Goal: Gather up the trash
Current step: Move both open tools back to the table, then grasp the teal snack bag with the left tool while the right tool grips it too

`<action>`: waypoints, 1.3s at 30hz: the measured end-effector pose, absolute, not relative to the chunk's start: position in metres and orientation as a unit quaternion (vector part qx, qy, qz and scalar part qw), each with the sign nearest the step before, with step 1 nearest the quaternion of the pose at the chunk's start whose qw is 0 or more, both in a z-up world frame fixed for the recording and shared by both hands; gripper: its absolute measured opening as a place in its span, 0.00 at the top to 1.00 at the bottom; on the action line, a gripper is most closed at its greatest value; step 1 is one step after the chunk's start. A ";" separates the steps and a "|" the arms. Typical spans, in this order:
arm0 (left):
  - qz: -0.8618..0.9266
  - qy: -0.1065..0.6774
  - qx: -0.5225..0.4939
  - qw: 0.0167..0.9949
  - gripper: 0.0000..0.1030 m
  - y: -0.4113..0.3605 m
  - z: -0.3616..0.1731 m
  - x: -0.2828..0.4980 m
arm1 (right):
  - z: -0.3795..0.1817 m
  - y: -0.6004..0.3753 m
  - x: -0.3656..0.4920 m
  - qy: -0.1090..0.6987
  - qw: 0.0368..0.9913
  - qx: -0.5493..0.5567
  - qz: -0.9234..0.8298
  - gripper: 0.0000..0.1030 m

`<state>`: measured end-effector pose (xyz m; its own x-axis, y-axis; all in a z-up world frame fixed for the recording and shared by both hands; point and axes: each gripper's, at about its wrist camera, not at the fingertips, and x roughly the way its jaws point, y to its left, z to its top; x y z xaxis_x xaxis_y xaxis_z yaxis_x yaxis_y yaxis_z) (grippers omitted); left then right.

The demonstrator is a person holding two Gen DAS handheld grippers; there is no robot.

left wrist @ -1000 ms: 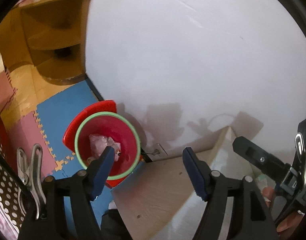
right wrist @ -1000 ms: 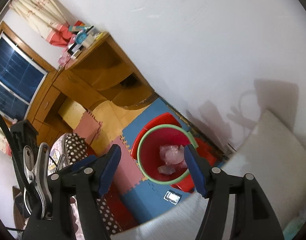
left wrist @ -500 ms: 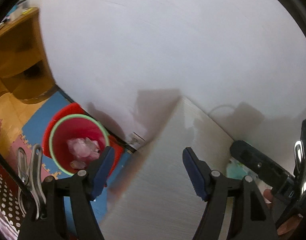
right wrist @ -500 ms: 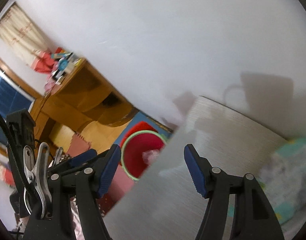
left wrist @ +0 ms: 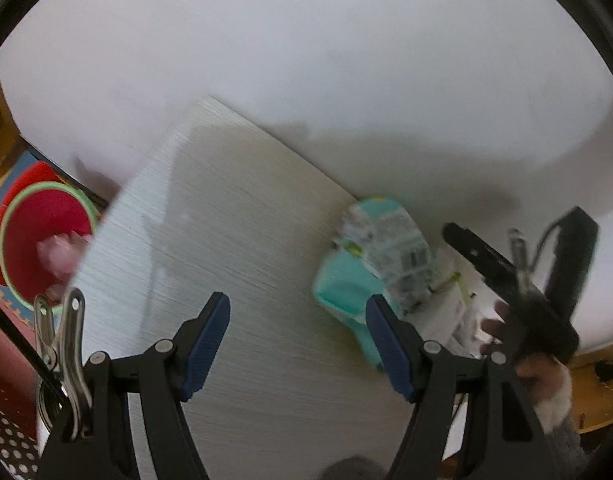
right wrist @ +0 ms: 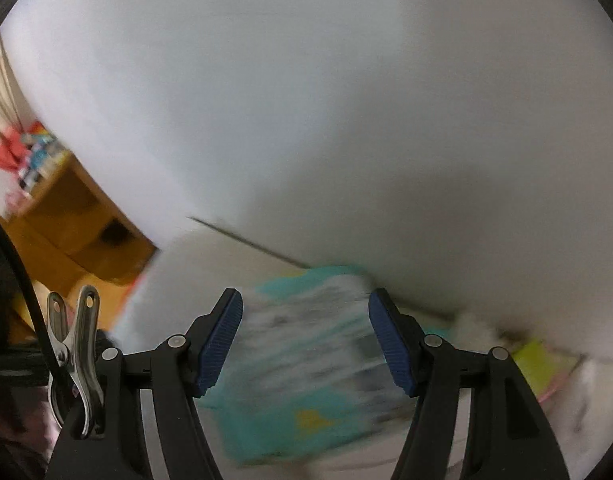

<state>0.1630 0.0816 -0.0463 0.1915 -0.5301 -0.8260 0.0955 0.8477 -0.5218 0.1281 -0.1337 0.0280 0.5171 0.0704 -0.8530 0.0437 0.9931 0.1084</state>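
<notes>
Now left tool [left wrist: 297, 334] agape over bare table [left wrist: 242, 248]; teal packet [left wrist: 370, 256] against wall [left wrist: 306, 60].

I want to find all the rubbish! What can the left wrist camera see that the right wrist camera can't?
Only the left wrist view shows the red bin with pink trash inside, on the floor beside the table, plus the right tongs and the hand holding them.

Only the right wrist view shows the wooden shelf with colourful clutter on top.

Both show the teal package lying on the table by the white wall, blurred in the right view.
</notes>
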 end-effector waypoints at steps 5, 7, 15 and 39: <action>-0.220 0.615 -0.222 0.724 0.27 0.052 -0.060 0.164 | 0.005 -0.147 0.135 0.506 0.862 -0.008 0.042 0.35; -0.217 0.611 -0.216 0.730 0.27 0.039 -0.062 0.164 | -0.008 -0.148 0.135 0.514 0.855 -0.029 0.054 0.35; -0.190 0.629 -0.183 0.731 0.28 0.001 -0.082 0.165 | -0.037 -0.162 0.122 0.539 0.839 -0.044 0.053 0.35; -0.102 0.578 -0.114 0.802 0.80 0.050 -0.021 0.156 | 0.013 -0.160 0.099 0.475 0.863 0.030 0.166 0.91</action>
<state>0.1562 0.0501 -0.0209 0.3120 -0.2958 -0.9028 0.0317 0.9530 -0.3013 0.0986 -0.1596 0.0126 0.4931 0.3163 -0.8105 -0.2584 0.9428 0.2107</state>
